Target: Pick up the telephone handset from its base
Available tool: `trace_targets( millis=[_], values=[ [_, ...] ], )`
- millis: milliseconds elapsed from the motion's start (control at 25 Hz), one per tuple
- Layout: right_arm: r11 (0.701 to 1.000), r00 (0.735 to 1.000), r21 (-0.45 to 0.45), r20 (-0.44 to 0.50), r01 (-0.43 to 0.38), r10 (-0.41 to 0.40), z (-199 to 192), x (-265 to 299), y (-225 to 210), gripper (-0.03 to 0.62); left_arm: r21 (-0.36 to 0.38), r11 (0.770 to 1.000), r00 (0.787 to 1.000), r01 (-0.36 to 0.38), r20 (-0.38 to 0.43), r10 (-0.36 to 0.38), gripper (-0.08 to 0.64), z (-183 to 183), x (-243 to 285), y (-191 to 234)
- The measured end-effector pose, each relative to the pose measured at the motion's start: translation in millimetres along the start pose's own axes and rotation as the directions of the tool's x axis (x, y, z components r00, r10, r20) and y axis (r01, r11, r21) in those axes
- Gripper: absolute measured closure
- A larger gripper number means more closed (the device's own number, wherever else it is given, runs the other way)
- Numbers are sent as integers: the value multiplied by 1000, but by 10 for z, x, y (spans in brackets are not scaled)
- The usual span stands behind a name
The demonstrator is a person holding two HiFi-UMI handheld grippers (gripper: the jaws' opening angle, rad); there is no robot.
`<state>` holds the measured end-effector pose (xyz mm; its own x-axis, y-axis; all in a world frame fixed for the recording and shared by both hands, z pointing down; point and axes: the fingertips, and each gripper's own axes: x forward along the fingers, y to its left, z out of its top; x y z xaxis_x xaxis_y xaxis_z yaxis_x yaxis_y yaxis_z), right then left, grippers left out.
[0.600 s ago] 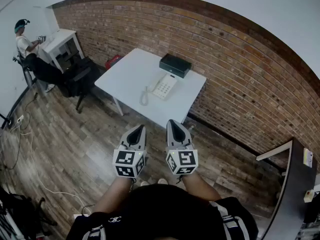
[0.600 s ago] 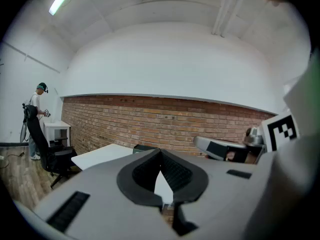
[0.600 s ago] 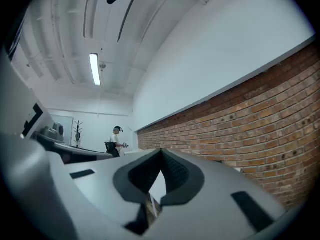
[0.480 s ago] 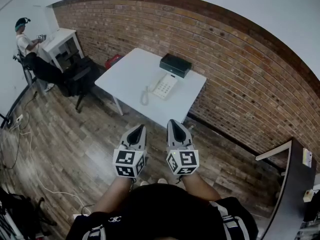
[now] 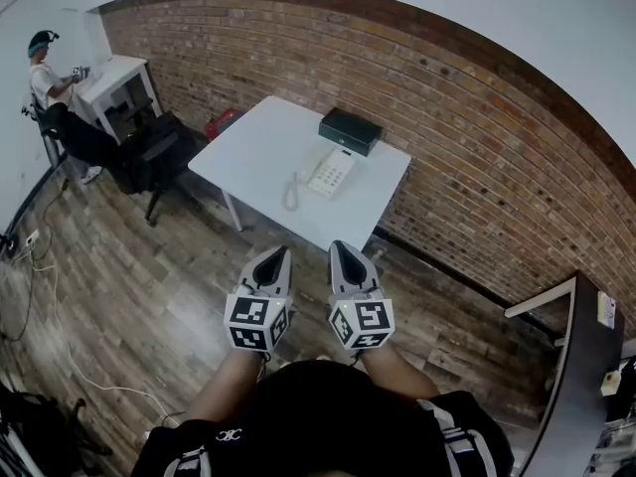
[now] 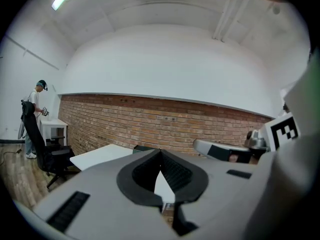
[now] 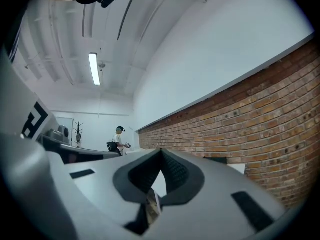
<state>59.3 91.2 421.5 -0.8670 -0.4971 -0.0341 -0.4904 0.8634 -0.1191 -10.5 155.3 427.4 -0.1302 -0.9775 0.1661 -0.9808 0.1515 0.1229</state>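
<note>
Handset (image 5: 315, 166) lies on its white telephone base (image 5: 331, 174), along the base's left side as far as the small head view shows, with the curly cord (image 5: 290, 193) looping off toward the near-left. The telephone sits near the far edge of a white table (image 5: 253, 147) set against a brick wall (image 5: 467, 147), and a dark rectangular box (image 5: 349, 129) stands just behind it, closer to the wall. Both grippers are held side by side close to the person's body, over the wooden floor (image 5: 139, 286) and well apart from the table. The left gripper (image 5: 279, 254) has its jaws pressed together at the tips with nothing between them, and the right gripper (image 5: 341, 246) is closed and empty in the same way. At far left another person (image 5: 45, 68) stands by a white desk (image 5: 114, 76), with a black office chair (image 5: 149, 157) near it.
</note>
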Motion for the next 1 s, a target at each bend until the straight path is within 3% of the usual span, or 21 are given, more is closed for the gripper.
trace_targets(
  millis=[280,560,760,1000],
  values=[
    [1000,1000,-12,6,3,-3,-76,33,175,595,-17,1000,1000,25,-13,-25,558,-133,-68,171],
    [1000,1000,2,-9,24,-24,-171,193,51,595,-19,999,999,28,-27,-29,558,-196,27,292],
    [1000,1000,-5,3,19,-19,-196,492,-86,595,-19,1000,999,6,-34,-7,558,-219,244,466],
    [998,1000,52,-3,19,-19,-209,988,-388,595,1,1000,1000,-4,-28,4,558,-87,721,679]
  ],
)
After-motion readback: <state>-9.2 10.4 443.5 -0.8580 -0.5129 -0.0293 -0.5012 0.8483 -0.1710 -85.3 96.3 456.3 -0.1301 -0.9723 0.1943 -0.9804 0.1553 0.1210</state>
